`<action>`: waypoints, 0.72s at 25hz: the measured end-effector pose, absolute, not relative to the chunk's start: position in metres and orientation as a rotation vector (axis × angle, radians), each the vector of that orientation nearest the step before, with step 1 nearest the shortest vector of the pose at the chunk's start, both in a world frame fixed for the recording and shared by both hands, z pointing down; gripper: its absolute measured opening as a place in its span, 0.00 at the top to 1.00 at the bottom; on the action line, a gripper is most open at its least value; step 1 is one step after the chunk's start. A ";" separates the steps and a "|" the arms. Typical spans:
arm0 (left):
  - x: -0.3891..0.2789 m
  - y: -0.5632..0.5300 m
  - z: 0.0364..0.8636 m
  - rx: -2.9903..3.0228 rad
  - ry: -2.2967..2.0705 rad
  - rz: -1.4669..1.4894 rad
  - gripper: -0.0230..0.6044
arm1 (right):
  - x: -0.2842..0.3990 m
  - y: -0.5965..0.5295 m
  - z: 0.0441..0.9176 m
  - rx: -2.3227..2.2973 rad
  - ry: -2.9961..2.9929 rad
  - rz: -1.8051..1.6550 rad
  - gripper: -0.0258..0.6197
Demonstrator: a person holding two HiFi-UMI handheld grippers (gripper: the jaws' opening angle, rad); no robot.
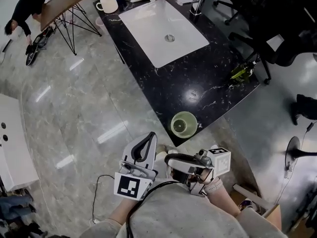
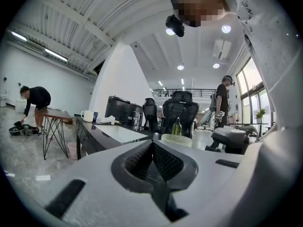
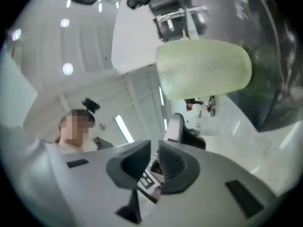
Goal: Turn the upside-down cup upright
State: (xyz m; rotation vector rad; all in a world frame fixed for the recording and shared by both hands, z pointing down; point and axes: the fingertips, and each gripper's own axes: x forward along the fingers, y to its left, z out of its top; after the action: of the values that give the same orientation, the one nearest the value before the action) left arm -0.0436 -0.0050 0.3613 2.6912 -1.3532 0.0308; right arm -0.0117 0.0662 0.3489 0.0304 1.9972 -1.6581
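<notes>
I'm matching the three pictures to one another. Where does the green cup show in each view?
Head view: green cup, low centre, on the near corner of the black counter.
Left gripper view: cup at centre, at the counter's near end.
Right gripper view: cup large, upper right, seen tilted.
Shared landmark: the black counter, dark at far right in the right gripper view.

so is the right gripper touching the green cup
Apart. The head view shows the green cup standing mouth up near the edge of the black counter, with a clear gap to the right gripper held near the person's body.
</notes>
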 end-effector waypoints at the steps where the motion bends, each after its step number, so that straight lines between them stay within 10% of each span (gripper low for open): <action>1: -0.042 -0.004 0.360 2.692 -1.348 0.023 0.95 | -0.014 0.069 0.350 -0.055 2.126 -1.628 0.90; 18: -0.020 -0.004 0.340 2.722 -1.281 -0.038 0.95 | 0.005 0.039 0.340 -0.915 2.793 -0.972 0.95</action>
State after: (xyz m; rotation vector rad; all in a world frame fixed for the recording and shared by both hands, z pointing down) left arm -0.0201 -0.0040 0.3397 2.7221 -1.2805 -0.0379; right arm 0.0047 0.0386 0.3396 -0.9153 2.7933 -0.9719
